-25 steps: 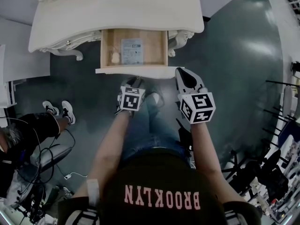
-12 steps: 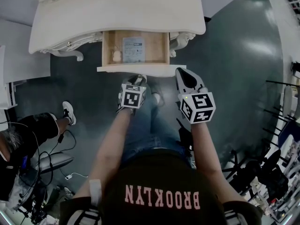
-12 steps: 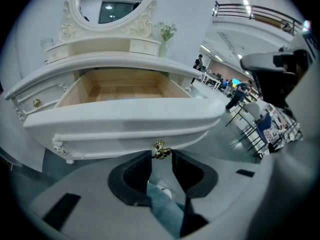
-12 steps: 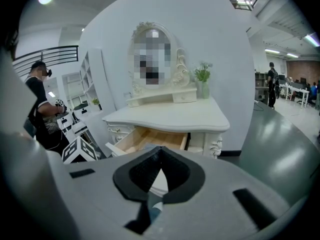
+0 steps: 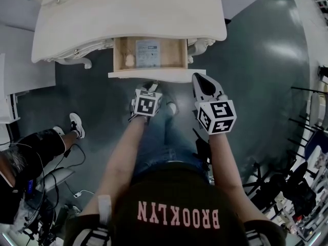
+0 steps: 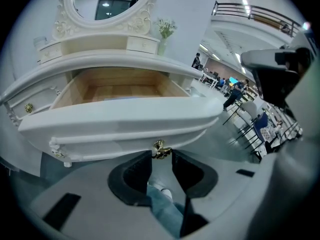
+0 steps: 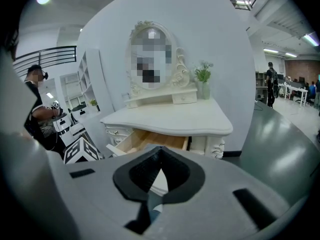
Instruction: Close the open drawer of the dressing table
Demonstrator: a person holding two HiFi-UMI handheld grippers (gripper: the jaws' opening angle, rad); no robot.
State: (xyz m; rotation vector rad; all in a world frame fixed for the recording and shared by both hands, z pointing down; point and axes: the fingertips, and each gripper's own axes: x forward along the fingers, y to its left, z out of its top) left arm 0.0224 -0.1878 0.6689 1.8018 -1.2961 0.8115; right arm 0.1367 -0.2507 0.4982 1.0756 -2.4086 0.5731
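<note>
Drawer (image 5: 149, 55) is seen open, upper centre of head view.
Gold knob (image 6: 160, 147) is shown only in left gripper view, between parted tips of left gripper (image 6: 161, 154); right gripper (image 7: 161, 151) is closed on nothing.

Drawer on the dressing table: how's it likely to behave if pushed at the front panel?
Probably slides straight in as a rigid box: the drawer has wooden walls and a solid white front. Pushing near the central brass knob, where the left tongs point, should limit skewing. The loose paper inside looks light, so it may shift.
</note>
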